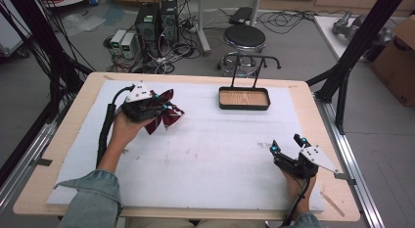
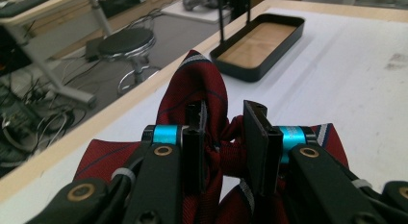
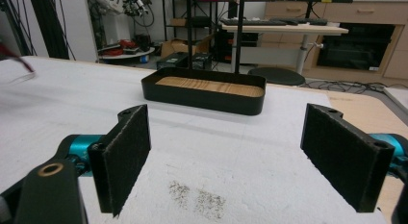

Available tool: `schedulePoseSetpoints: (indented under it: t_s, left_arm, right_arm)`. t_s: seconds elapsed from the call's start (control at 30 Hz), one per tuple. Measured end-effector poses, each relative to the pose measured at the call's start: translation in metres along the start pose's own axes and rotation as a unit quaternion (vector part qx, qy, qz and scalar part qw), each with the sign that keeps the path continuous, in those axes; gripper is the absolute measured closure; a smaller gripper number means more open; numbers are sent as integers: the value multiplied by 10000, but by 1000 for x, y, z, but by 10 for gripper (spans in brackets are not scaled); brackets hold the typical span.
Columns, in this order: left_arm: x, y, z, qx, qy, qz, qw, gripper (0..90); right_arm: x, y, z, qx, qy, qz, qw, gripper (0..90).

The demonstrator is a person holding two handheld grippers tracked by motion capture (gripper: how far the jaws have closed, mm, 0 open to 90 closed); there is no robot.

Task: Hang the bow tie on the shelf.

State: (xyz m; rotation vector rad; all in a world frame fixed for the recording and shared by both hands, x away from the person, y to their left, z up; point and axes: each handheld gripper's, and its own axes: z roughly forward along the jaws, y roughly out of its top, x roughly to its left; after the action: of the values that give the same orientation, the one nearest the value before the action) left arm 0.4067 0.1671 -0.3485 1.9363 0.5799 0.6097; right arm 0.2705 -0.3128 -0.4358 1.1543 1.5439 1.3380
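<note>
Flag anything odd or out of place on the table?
Nothing damaged or spilled. The dark red striped fabric bow tie sits bunched in the left gripper. Faint grey smudges mark the white table cover. The black wood-bottomed tray sits square.

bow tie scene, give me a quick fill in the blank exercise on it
1. The left hand-held gripper is shut on the knot of a striped dark ____ bow tie.
2. The jaws of the right hand-held gripper stand ____, with nothing between them.
3. The black tray has a ____ floor.
4. In the high view, the tray sits near the table's ____ edge.

Missing words: red; open; wooden; far
</note>
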Motion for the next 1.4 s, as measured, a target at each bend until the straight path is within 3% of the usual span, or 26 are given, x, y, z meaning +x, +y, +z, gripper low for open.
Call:
schedulePoseSetpoints:
  t_s: [0.03, 0.07, 0.13, 0.3, 0.43, 0.57, 0.9, 1.17, 1.4]
  left_arm:
    - [0, 0, 0, 0, 0, 0, 10000, 708]
    - [-3, 12, 11, -34, -104, 93, 9999, 708]
    - [-6, 22, 19, -115, -226, 127, 9996, 708]
    - [-10, 37, 34, -241, -403, 246, 9986, 708]
    - [-9, 52, 45, -382, -446, 317, 9978, 708]
    - [-9, 71, 55, -606, -461, 359, 9965, 708]
    - [-6, 106, 79, -882, -467, 492, 9938, 708]
    - [2, 123, 99, -987, -457, 528, 9927, 708]
    - [13, 136, 113, -1093, -301, 531, 9921, 708]
  right_arm:
    - [0, 0, 0, 1, -4, 6, 10000, 167]
    - [0, 0, 0, 5, -8, 23, 10000, 168]
    - [0, 0, 0, 13, -14, 46, 10000, 167]
    - [-1, 0, 0, -12, -1, 50, 10000, 168]
    - [-2, 0, 0, -2, 2, 59, 10000, 168]
    - [-2, 0, 0, 7, 19, 56, 10000, 168]
    - [-3, 0, 0, -5, 28, 109, 9999, 169]
    - [-1, 0, 1, 16, 86, 27, 10000, 169]
    - [-1, 0, 1, 14, 109, 32, 9999, 169]
